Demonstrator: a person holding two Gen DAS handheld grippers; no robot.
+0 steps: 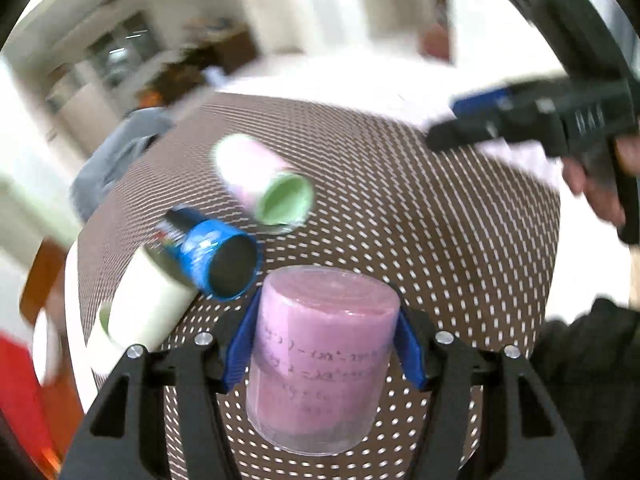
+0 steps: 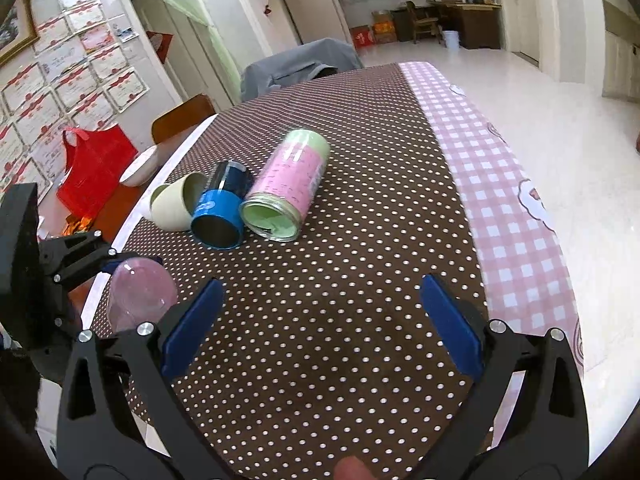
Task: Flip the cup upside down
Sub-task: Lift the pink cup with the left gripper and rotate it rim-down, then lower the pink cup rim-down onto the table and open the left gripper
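The counter (image 2: 360, 240) is the biggest thing here, with a brown cloth with white dots on it and a pink checked cloth (image 2: 512, 216) along its right edge.

The left hand-held gripper (image 1: 326, 344) is clenched on the pink cup (image 1: 324, 352) — its blue pads press the cup's two sides. The cup is held up over the counter's near left corner. Its long axis runs along the fingers, with one flat end pointing away from the camera. I cannot tell which end is the open one.

The right hand-held gripper (image 2: 320, 324) is released, with nothing between its wide-apart fingers. The pink cup sits to its left, so the left hand is the nearer one — it already has the cup. I think the next move is a turn of the left wrist.

Three more things lie on their sides close together near the counter's left edge: a pink and green tumbler (image 2: 286, 188), a blue metal cup (image 2: 222, 212) and a cream cup (image 2: 176, 204).
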